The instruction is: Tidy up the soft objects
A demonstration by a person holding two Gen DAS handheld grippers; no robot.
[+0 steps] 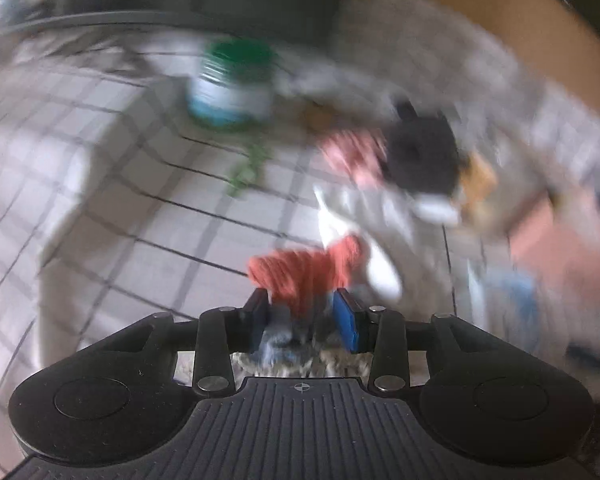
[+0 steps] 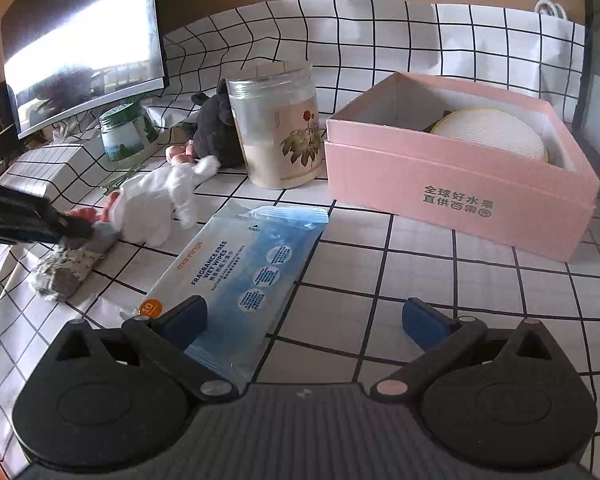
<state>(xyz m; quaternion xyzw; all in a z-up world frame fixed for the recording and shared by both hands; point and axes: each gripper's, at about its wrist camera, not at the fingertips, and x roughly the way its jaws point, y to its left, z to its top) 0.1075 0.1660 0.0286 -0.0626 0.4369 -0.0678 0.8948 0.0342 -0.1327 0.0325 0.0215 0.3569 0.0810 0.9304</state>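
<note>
L gripper: jaws part open, grey sock and orange knit between the pads; view blurred, can't tell if pads press on either. From R view, L gripper tips sit at sock's far end, sock lying flat on checked cloth.

R gripper: jaws spread wide, nothing gripped. Wipes pack lies flat on cloth, its near end just at the L-side finger, not clamped.

Landmark = pink box, open, on cloth at R side of view. Inside it: round white pad w/ yellow rim.

Rel. to box:
- clear jar w/ flower print: just L of box, upright.
- dark plush: L of jar, partly behind it.
- white plush: further L, nearer cam than jar, touching orange knit and close to sock.
- wipes pack: in front of box, L of its near corner.
- green-lid jar: far L, under monitor.
- white paper bag: behind box.
</note>
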